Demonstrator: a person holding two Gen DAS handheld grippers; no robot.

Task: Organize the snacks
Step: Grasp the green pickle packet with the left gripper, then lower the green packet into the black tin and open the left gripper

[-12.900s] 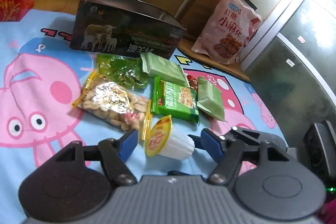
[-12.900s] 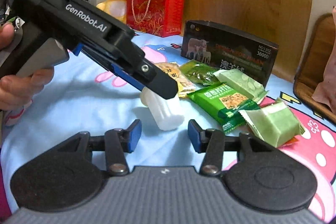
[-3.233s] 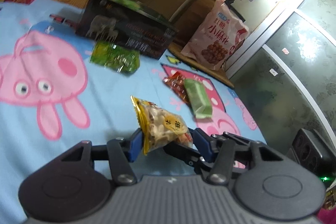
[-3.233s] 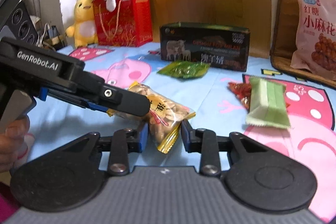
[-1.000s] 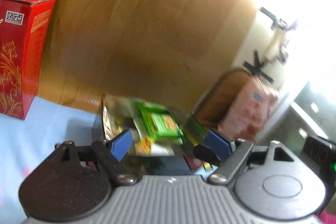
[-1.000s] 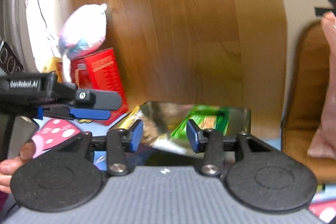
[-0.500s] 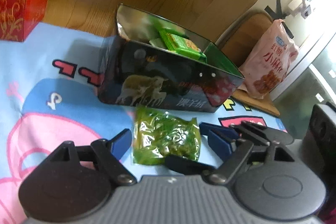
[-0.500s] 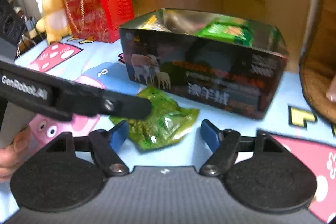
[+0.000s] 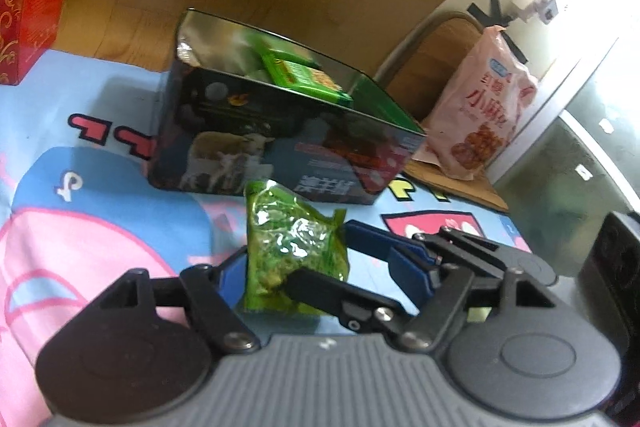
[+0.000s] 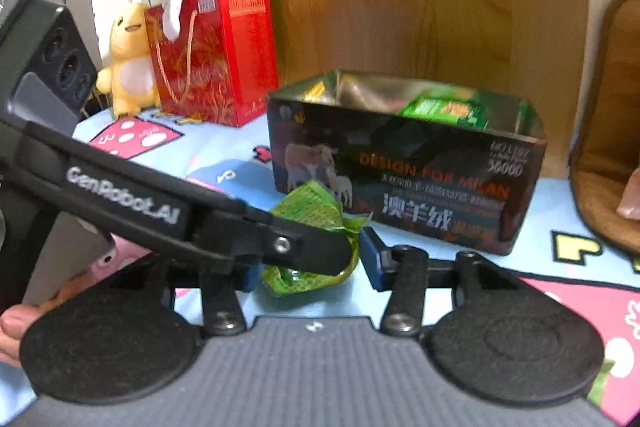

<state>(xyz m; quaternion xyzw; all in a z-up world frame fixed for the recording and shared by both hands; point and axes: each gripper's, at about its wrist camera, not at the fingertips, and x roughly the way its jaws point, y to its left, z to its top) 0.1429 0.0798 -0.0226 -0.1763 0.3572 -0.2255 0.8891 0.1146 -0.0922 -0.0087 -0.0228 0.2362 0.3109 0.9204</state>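
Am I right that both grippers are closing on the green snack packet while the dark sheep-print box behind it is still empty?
Not empty: the right wrist view shows the sheep-print box already holding a green cracker packet. The rest stands: left gripper and right gripper both flank the green snack packet.
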